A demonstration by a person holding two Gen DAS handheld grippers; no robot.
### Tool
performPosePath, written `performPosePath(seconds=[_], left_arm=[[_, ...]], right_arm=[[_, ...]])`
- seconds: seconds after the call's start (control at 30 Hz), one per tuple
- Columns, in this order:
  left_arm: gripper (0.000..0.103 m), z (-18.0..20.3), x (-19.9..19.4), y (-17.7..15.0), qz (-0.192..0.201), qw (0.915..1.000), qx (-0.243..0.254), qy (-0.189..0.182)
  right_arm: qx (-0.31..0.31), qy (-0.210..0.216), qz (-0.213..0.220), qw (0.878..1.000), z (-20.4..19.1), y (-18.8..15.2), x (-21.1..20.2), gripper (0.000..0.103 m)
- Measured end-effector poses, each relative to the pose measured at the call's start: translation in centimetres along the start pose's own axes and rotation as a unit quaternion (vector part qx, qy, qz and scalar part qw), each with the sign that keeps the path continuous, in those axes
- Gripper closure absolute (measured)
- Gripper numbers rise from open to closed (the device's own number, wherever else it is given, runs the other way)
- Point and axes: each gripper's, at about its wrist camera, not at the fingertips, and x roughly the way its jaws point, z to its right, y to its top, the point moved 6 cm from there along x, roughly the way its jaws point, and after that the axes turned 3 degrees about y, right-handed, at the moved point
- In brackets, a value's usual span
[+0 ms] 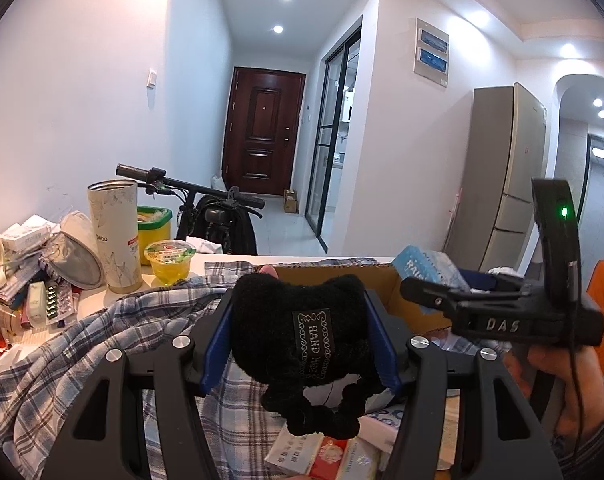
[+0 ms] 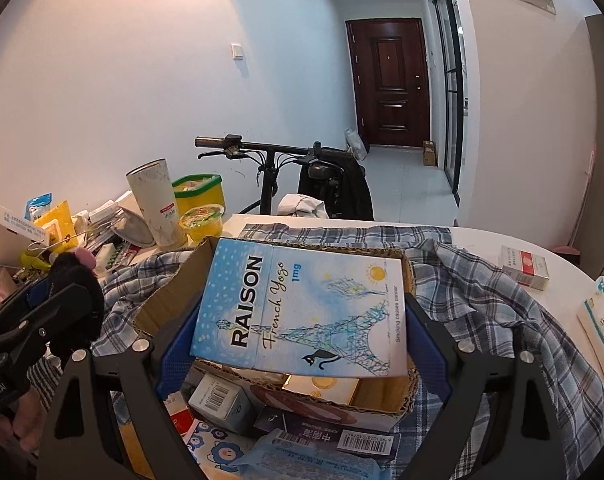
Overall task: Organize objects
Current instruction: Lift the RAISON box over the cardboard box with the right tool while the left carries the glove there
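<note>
Both grippers carrying items over cardboard box (image 2: 386, 410) on plaid cloth (image 2: 482, 280). Left gripper (image 1: 302, 344) clamping black plush pouch (image 1: 297, 332); right gripper (image 2: 302, 344) clamping blue RAISON carton (image 2: 302, 312), hovering above box. Placing step likely underway; next move calls for lowering carton inside, parting jaws.

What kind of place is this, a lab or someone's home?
Most likely someone's home, an apartment's entry and dining area. A wooden front door ends the hallway, a fridge stands by the wall, and a bicycle is parked beside a cluttered table.
</note>
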Motion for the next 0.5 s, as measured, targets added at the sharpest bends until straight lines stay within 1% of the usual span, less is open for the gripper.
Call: performPosePath(seconds=[0.07,0.2,0.27,0.4,0.5], left_arm=[[0.041,0.0,0.0,0.4,-0.001,0.9999,-0.010,-0.006],[0.041,0.3,0.1,1.9,-0.003,0.9999,-0.011,0.003],[0.041,0.6,0.1,3.0,0.003,0.9999,-0.011,0.005],[0.041,1.5,0.8,5.9,0.031,0.9991,-0.004,0.027],[0.041,2.3,2.3,6.7,0.029,0.9992,0.008,0.025]], right_arm=[[-0.001,0.002,0.002,1.000,-0.1,0.0,-0.1,0.013],[0.003,0.004,0.020,1.000,0.0,0.5,-0.8,0.013],[0.005,0.004,0.026,1.000,0.1,0.7,-1.2,0.013],[0.013,0.007,0.028,0.999,0.3,0.9,-1.3,0.013],[0.015,0.006,0.029,0.999,0.5,0.8,-1.2,0.013]])
